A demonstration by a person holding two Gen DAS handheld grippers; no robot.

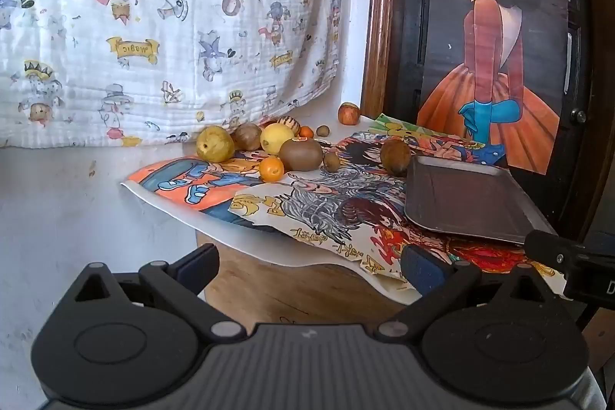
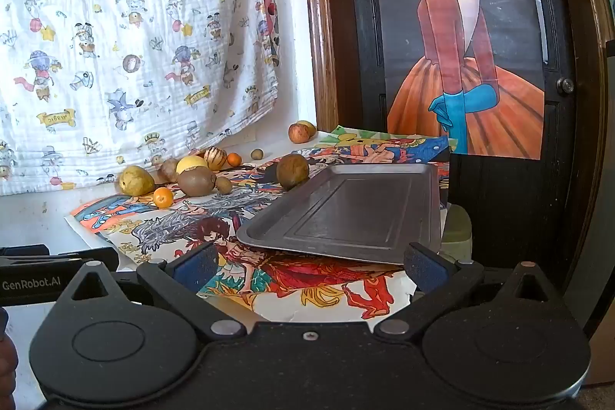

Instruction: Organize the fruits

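A: What are the tongs doing, nearest the cameras?

B: The left gripper [image 1: 311, 266] is hanging over the table's near edge with its jaws spread wide and nothing between them. The right gripper [image 2: 311, 262] is likewise standing wide open and holding nothing, its blue pads [image 2: 422, 266] sitting just short of the tray's near rim.

A: And just past them?

B: Colourful cartoon posters [image 2: 307, 279] are covering the white table [image 1: 77, 202], and a dark metal baking tray [image 2: 357, 210] is lying on them to the right, with nothing showing in it.

A: Where is the fruit sitting?

B: Further back and left of the tray. A small orange [image 1: 271, 169] is lying nearest, with a kiwi [image 1: 300, 154] just behind it and a tiny brown fruit [image 1: 331, 161] beside that. A pear [image 1: 215, 143] is lying at the left end, a lemon [image 1: 276, 138] behind the kiwi. A brown round fruit [image 2: 293, 171] is resting against the tray's far left corner.

A: And farthest away?

B: An apple [image 2: 299, 132] is sitting by the wooden door frame [image 2: 323, 25], under the printed cloth [image 1: 153, 25] and beside the poster of a girl in an orange dress [image 2: 461, 45].
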